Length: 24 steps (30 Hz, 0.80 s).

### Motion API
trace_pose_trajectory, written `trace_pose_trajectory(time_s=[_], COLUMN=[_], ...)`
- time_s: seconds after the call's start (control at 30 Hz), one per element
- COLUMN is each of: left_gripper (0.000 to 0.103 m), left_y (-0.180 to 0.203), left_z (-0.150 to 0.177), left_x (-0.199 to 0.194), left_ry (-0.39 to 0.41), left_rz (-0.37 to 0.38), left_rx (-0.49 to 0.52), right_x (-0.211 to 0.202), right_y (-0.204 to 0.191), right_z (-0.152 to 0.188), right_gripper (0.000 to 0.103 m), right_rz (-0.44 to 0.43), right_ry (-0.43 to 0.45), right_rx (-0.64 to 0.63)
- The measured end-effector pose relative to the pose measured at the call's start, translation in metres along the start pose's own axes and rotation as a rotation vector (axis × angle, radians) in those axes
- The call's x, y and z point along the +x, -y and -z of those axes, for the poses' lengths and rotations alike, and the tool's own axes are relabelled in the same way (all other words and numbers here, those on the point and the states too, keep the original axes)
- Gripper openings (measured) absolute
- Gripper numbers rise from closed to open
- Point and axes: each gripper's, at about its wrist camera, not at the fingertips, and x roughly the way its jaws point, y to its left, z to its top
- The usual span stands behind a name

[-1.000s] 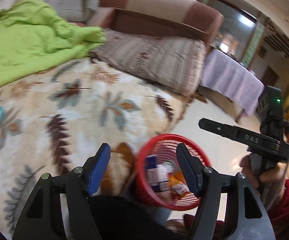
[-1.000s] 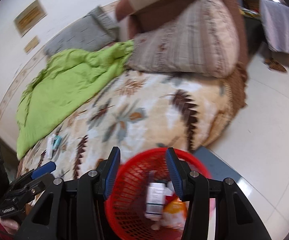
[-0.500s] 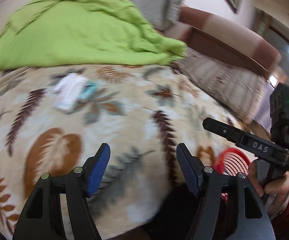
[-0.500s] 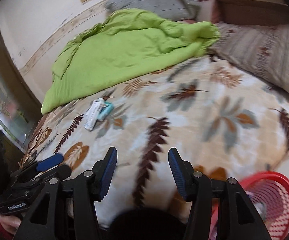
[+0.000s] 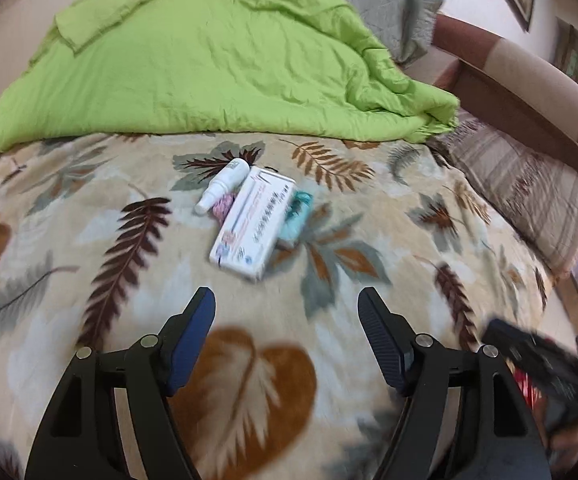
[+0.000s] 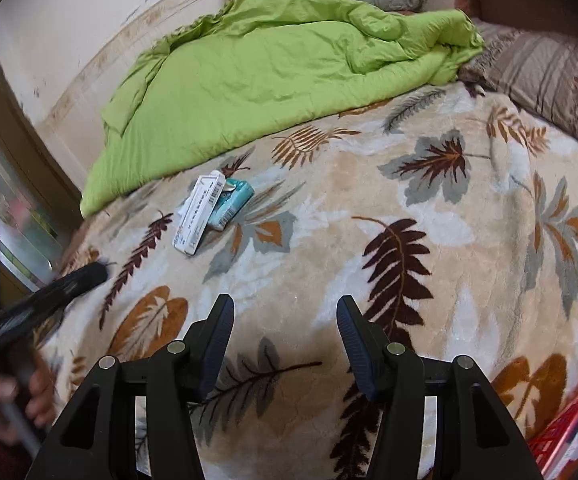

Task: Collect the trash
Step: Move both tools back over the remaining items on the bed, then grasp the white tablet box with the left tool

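A white carton (image 5: pixel 253 222) lies on the leaf-patterned blanket (image 5: pixel 129 280), with a small white bottle (image 5: pixel 225 184), a pink wad (image 5: pixel 225 202) and a teal packet (image 5: pixel 296 216) touching it. My left gripper (image 5: pixel 287 308) is open and empty, just short of the carton. In the right wrist view the carton (image 6: pixel 199 212) and teal packet (image 6: pixel 231 202) lie far ahead to the left. My right gripper (image 6: pixel 285 316) is open and empty above the blanket. The red mesh basket (image 6: pixel 569 428) shows at the bottom right corner.
A green quilt (image 5: pixel 209 60) is heaped at the back of the bed. Grey (image 5: pixel 389 12) and striped brown (image 5: pixel 529 184) pillows lie to the right beside a brown headboard (image 5: pixel 529 76). The right gripper's body (image 5: pixel 541 364) shows at the left view's right edge.
Both grippers have swung left from over the red basket to the bed. The pile of trash now lies straight ahead of the left gripper and closer.
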Motion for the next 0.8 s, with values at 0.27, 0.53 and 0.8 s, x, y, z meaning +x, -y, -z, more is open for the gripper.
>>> trace_pose_trajectory(time_s=[0.27,0.53,0.8], left_gripper=[0.073,0.062,0.062], left_y=[-0.019,-0.023,-0.029], left_z=[-0.034,-0.04,0.006], left_x=[0.093,0.115,0.037], left_ry=[-0.097,-0.098,0.009], left_rz=[-0.058,-0.039,-0.085], left_rx=[0.01,-0.035,-0.131], right_x=[0.003,0.007,0.012], right_y=[0.011,0.004,0.004], right_z=[-0.002,-0.002,-0.002], right_gripper=[0.058,0.058,0.058], right_rz=[-0.045,-0.051,-0.07], right_ry=[-0.014,-0.012,-0.048], right_rx=[0.057,0.013,0.02])
